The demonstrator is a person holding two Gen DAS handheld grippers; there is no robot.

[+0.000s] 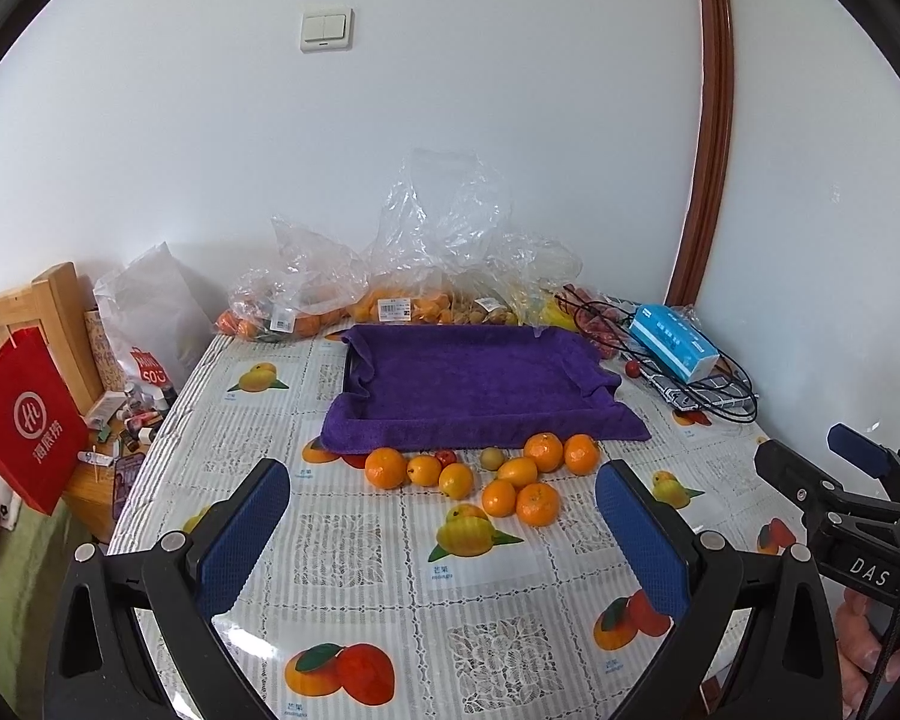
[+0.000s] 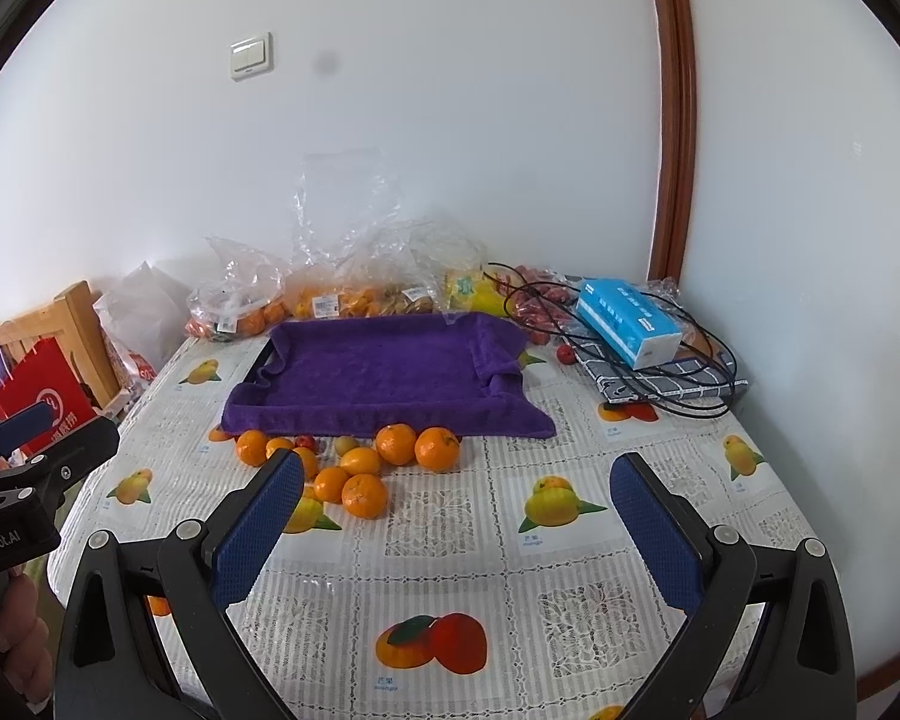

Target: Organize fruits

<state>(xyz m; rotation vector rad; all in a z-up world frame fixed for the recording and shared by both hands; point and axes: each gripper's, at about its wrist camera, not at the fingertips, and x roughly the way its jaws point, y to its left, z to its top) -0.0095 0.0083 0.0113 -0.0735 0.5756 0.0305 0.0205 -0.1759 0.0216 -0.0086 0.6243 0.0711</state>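
Note:
Several loose oranges [image 1: 498, 477] [image 2: 360, 468] lie in a cluster on the table, with a small red fruit [image 1: 446, 457] and a small greenish fruit [image 1: 491, 458] among them. Just behind them stands a tray covered by a purple towel [image 1: 474, 384] [image 2: 384, 372], nothing in it. My left gripper [image 1: 444, 516] is open and empty, above the table just in front of the cluster. My right gripper [image 2: 456, 510] is open and empty, to the right of the cluster. Each gripper shows at the other view's edge.
Clear plastic bags of fruit [image 1: 390, 294] [image 2: 330, 294] line the wall behind the tray. A blue tissue box [image 1: 675, 342] [image 2: 627, 321], black cables [image 2: 678, 384] and a checked cloth sit at the right. A red paper bag [image 1: 27, 420] and wooden furniture stand left of the table.

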